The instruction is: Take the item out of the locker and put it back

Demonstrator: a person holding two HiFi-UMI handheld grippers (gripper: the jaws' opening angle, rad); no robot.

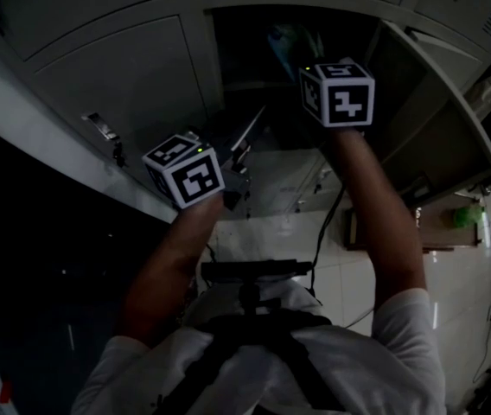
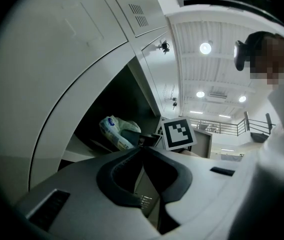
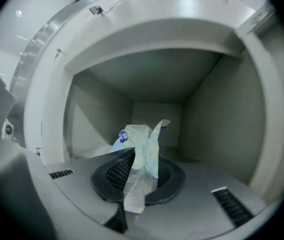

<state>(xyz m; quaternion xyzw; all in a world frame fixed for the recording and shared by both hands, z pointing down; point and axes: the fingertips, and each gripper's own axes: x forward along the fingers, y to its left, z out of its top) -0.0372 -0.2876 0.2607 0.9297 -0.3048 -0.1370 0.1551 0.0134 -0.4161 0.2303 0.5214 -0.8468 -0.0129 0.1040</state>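
A crinkled pale plastic bag with a blue mark is pinched between the jaws of my right gripper, which is shut on it inside the open locker compartment. A flap of the bag hangs down in front of the jaws. The left gripper view shows the same bag on the locker shelf, beside the right gripper's marker cube. My left gripper is shut and empty, outside the locker to the left. In the head view, the right marker cube is at the locker mouth and the left marker cube sits lower left.
The locker's door stands swung open at the right. Closed locker doors fill the left. Below the lockers is a tiled floor with a small green object. The scene is dim.
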